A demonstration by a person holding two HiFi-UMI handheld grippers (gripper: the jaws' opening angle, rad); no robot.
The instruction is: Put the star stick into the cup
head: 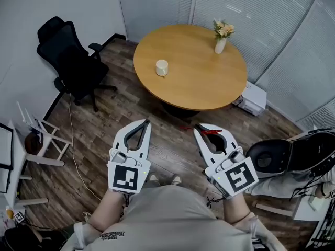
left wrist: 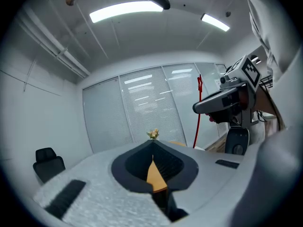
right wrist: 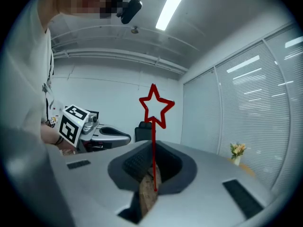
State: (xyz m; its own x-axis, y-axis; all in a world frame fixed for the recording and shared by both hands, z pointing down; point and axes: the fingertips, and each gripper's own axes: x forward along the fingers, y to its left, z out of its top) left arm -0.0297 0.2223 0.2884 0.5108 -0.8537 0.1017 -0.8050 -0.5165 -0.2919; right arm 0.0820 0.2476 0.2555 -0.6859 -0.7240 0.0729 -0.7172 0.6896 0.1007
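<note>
Jaws of the right gripper (right wrist: 153, 148) are pressed together on the thin red shaft of the star stick (right wrist: 153, 131), which stands up out of them with its open star head in the upper middle of the right gripper view. In the head view the same stick (head: 208, 131) shows as a red streak lying across the right gripper's (head: 199, 126) tips, lower right of centre.

The left gripper (left wrist: 152, 144) has its jaws together on nothing (only a sliver of the orange desk shows through the slit between them). In the head view it (head: 146, 122) sits lower left of centre, beside the right one and pointing the same way.

Further out, at the upper centre of the head view, the round wooden desk (head: 204, 85) carries the white cup (head: 162, 67) near its left edge and a small vase of flowers (head: 221, 42) at its far right. A black office chair (head: 73, 59) stands at the upper left on the wooden floor (head: 104, 156).

As I judge it, the pick-up is done. The stick is well apart from the cup, so the carry to the desk, the lowering into the cup and the release are all left.
</note>
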